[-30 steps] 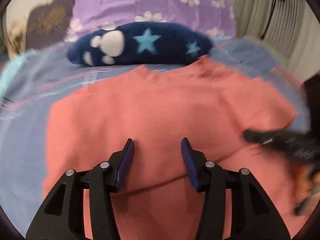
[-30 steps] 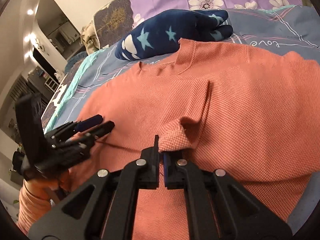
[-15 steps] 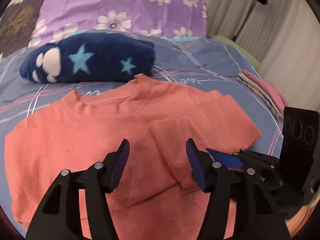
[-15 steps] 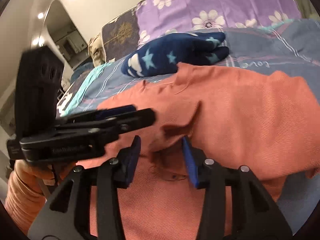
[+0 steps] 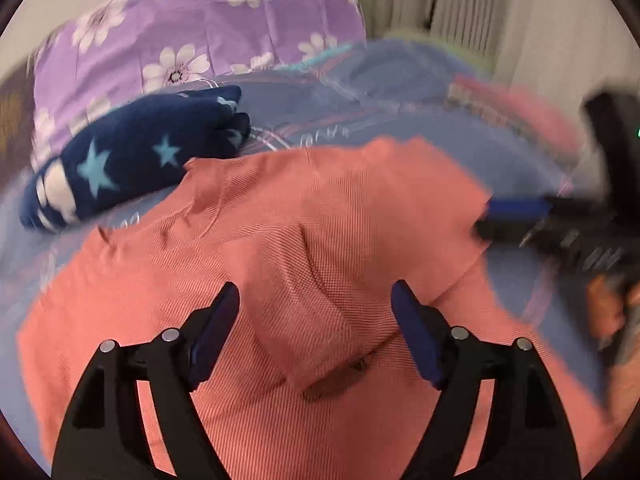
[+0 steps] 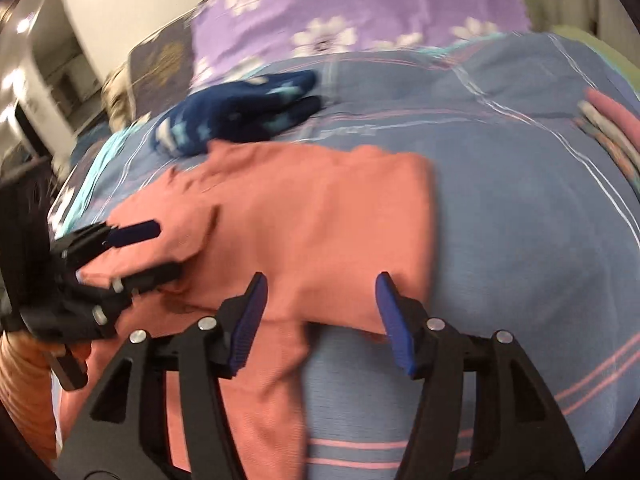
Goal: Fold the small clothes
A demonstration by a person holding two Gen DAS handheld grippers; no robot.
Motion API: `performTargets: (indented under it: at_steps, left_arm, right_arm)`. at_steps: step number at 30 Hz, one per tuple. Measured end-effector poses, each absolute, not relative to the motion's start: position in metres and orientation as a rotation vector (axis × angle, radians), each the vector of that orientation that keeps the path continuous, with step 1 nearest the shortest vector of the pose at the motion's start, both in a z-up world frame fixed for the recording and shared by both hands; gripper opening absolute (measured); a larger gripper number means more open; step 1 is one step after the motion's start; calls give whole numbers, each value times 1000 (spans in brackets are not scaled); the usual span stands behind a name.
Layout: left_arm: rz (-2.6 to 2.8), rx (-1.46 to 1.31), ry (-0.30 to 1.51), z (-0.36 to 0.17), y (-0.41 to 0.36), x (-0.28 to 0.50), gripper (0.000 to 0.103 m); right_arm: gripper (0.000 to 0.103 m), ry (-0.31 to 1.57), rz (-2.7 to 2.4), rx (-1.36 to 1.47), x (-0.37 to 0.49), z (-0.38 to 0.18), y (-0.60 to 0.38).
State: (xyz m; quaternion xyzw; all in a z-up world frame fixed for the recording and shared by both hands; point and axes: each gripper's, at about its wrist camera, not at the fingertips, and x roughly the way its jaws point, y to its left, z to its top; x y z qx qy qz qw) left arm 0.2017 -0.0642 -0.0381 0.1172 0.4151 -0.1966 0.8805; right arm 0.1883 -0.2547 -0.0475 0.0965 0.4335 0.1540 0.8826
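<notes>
Nearest in the left wrist view, the left hand-held gripper hangs with its jaws spread wide over the shirt, grasping nothing; the blue pads sit on either side of a folded-in flap whose loose corner lies just ahead of them. In the right wrist view the right hand-held gripper is likewise released, jaws apart, at the shirt's near right edge, where cloth meets the blue bed. The shirt lies spread on the bed with its collar toward the far side and its right side already turned in, giving a straight right border. The step in hand looks like the side fold: one side done, the other still to come. The next move likely calls for both grippers to shift to the shirt's left side, pinch a single layer at sleeve and hem, and carry it over evenly so the edges line up. Farther off, just past the collar, lies a star blanket, then a purple pillow; a pink stack sits at the far right.
</notes>
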Motion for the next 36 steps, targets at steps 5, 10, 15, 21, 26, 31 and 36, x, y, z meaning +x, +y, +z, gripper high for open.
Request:
performTargets:
  at_steps: [5, 10, 15, 21, 26, 31, 36]
  left_arm:
    - [-313, 363, 894, -48, -80, 215, 37]
    - [-219, 272, 834, -13, -34, 217, 7]
    - [-275, 81, 866, -7, 11, 216, 18]
    - [-258, 48, 955, -45, 12, 214, 58]
    - [-260, 36, 944, -53, 8, 214, 61]
    - [-300, 95, 915, -49, -8, 213, 5]
    - [-283, 130, 767, 13, -4, 202, 5]
  right_arm:
    - [58, 918, 303, 259, 191, -53, -266]
    - [63, 895, 306, 246, 187, -47, -264]
    - [65, 902, 297, 237, 189, -48, -260]
    - [67, 903, 291, 215, 188, -49, -256]
    - [67, 907, 290, 215, 189, -50, -257]
    - [67, 901, 286, 217, 189, -50, -258]
    - [67, 858, 275, 231, 187, -44, -264]
